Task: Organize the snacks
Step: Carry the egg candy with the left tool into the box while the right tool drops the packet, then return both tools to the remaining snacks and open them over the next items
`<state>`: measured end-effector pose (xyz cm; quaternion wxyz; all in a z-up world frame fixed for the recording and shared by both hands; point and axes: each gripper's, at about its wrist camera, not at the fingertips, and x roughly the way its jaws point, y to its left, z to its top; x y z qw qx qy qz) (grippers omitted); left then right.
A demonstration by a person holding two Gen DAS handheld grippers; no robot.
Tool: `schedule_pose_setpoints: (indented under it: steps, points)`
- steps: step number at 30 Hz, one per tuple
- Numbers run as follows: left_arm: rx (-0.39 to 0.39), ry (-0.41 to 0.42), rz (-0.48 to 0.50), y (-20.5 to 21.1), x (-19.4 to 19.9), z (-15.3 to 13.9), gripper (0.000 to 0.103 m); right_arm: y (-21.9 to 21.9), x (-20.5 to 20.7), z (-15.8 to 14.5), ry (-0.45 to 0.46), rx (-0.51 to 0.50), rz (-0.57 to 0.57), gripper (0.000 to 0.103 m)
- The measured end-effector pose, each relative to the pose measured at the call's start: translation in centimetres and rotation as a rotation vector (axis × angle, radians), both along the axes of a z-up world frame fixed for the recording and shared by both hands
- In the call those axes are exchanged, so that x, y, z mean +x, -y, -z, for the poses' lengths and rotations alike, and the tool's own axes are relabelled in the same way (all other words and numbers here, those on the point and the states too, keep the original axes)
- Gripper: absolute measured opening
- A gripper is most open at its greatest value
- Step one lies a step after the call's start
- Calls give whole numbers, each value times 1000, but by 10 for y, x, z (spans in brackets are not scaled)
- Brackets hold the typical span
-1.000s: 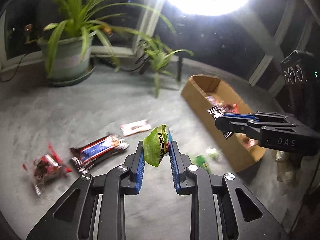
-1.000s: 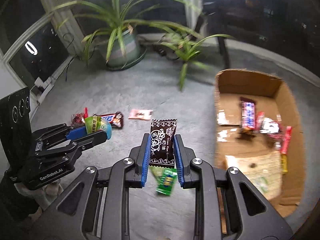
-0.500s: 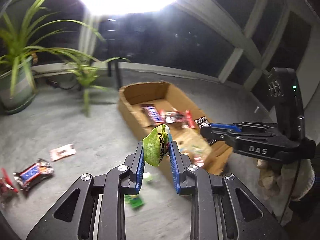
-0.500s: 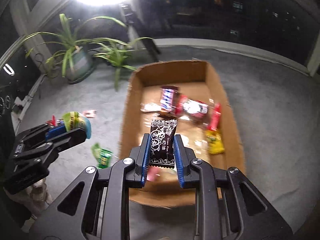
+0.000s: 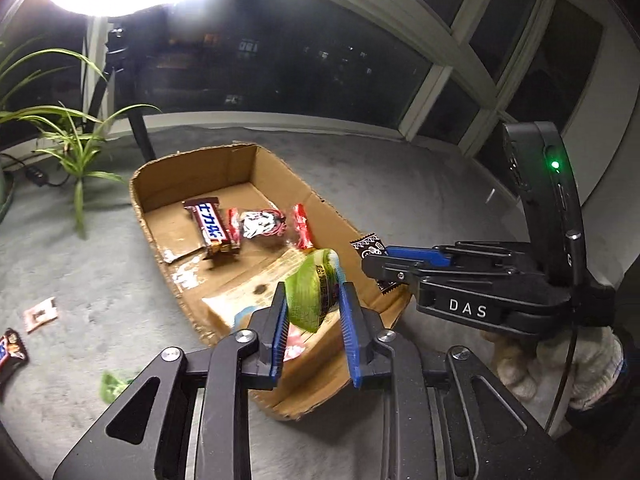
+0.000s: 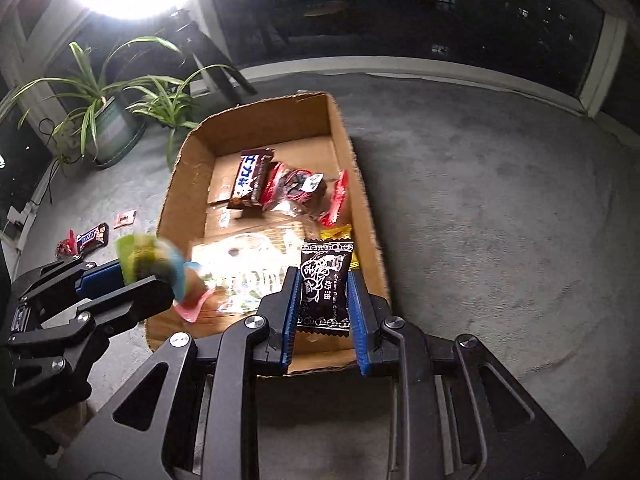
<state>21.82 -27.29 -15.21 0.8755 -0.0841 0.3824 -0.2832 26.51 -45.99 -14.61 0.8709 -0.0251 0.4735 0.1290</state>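
The left gripper (image 5: 313, 312) is clamped on a green packet (image 5: 310, 294) above the near end of the box (image 5: 192, 176). The right gripper (image 6: 323, 304) is clamped on a black candy (image 6: 326, 282), also over the box's near end. Deeper in the box lie a chocolate bar (image 6: 250, 180) and red-wrapped snacks (image 6: 298, 188). Left of the box, on the grey floor (image 6: 480, 200), lie another bar (image 6: 93, 236) and a small packet (image 6: 125, 218).

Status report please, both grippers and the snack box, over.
Left gripper shut on green snack packet. Right gripper shut on black candy packet. Both over cardboard box. Nothing in the way.
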Motion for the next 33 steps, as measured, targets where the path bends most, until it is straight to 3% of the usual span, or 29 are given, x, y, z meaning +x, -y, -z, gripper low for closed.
schedule_pose_setpoints:
  steps: [4, 7, 14, 18, 24, 27, 31, 33]
  points:
    - [9, 2, -11, 4, 3, -3, 28, 1, -1, -1, 3, 3, 0, 26]
    - [7, 11, -10, 1, 1, -6, 28, 0, -3, -4, 10, 15, 7, 35]
    - [-2, 11, -41, -17, -6, -10, 28, -11, -10, -14, 30, 36, 4, 36]
    - [13, 27, -63, -33, -14, -15, 28, -22, -16, -21, 51, 44, 6, 56]
    - [43, 63, -92, -54, -26, -25, 28, -45, -24, -28, 64, 57, -8, 57]
    - [46, 73, -102, -67, -31, -29, 28, -56, -28, -29, 67, 62, -9, 72]
    - [47, 80, -119, -85, -39, -34, 28, -72, -32, -27, 47, 76, -13, 76]
    - [45, 79, -131, -96, -43, -34, 28, -82, -33, -24, 11, 86, -30, 86]
